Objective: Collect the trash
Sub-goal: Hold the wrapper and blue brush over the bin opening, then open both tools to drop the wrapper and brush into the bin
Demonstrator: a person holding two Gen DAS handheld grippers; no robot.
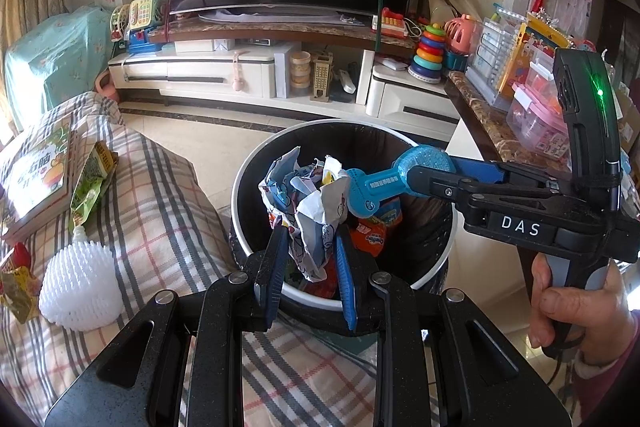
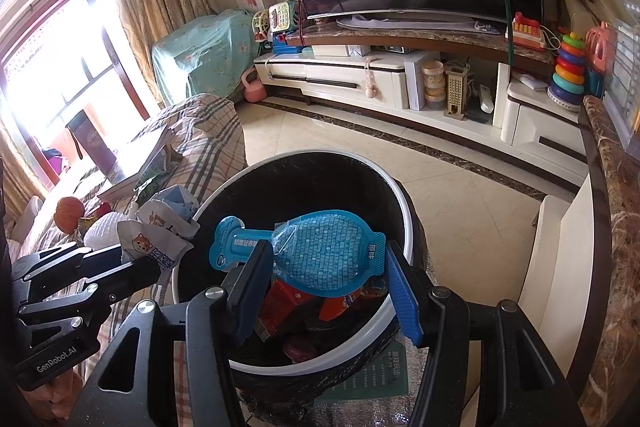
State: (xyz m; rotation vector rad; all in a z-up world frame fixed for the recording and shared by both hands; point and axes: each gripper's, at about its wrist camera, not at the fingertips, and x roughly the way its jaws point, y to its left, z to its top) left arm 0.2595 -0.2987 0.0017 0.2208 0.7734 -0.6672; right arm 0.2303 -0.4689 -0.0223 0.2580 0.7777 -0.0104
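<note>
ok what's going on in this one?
A person is collecting trash with two tools. The left hand-held gripper is shut on a crumpled white printed paper wrapper, and the right hand-held gripper is shut on a blue paddle-shaped plastic package. Both items are held over the round black bin with a white rim, which already contains red and orange snack packaging. Neither has been dropped yet. A white spiky foam net and a green snack bag lie on the plaid-covered sofa.

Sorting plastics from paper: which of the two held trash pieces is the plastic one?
The blue racket-shaped plastic pack in the right gripper; the left gripper holds crumpled printed paper, both above the trash bin.
</note>
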